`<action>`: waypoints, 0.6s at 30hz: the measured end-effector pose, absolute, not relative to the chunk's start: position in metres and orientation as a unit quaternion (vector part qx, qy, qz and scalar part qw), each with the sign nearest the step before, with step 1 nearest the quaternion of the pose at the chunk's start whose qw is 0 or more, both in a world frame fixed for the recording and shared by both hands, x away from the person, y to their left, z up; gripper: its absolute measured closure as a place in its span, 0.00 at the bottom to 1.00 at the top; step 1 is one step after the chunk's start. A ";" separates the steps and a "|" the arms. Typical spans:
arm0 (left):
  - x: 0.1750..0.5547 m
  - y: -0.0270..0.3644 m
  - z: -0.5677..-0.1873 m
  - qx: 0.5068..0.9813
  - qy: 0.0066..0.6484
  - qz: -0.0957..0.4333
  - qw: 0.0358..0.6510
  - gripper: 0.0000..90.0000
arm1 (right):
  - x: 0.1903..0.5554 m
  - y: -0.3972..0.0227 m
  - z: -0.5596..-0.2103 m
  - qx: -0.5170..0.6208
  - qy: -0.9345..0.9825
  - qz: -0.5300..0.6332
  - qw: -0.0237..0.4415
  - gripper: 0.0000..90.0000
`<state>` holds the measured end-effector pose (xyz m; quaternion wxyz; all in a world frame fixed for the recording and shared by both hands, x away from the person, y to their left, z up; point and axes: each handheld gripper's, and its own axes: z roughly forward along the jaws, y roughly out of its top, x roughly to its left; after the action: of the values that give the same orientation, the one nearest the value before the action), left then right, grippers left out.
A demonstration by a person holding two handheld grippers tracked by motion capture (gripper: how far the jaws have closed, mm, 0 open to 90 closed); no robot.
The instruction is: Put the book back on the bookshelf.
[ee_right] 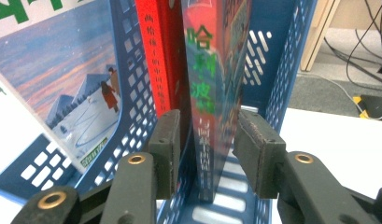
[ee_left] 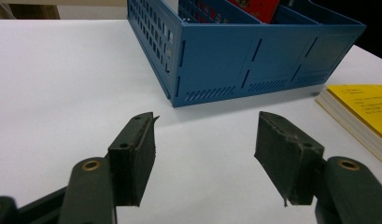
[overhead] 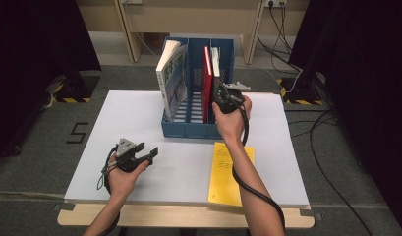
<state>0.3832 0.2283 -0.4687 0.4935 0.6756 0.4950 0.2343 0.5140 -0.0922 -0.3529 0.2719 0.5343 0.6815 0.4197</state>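
Blue perforated rack [overhead: 198, 129]; red book [overhead: 207, 73]; snow-scene book [overhead: 171, 81]; yellow booklet [overhead: 228, 177]; white tabletop [overhead: 139, 118].

The book with the green and red spine [ee_right: 212, 84] stands upright in the right-hand compartment of the blue file rack [ee_right: 282, 70], spine facing out toward the fingers [ee_right: 258, 154] of the right gripper [ee_right: 208, 154]. It sits between the two pads; a narrow gap shows beside the right pad, and contact at the left pad cannot be told. Large printed characters run down the spine. Its foot rests on the slotted rack floor just beyond the fingertips. In the high view, the same book [overhead: 215, 61] rises above the rack wall, directly ahead of the fingers and beside a red book [overhead: 207, 73] in the same compartment.
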 end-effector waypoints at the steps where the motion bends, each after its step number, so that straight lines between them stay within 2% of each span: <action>1: 0.383 0.228 -0.468 0.678 0.494 0.234 0.492 0.41 | 0.513 -0.094 -0.353 0.533 0.685 0.418 0.270 0.68; 18: 0.379 0.213 -0.468 0.686 0.482 0.218 0.499 0.41 | 0.492 -0.128 -0.368 0.559 0.695 0.393 0.225 0.67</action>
<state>0.3792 0.2133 -0.4680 0.4992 0.6862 0.4819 0.2184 0.4916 -0.1279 -0.3679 0.2253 0.5590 0.6948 0.3925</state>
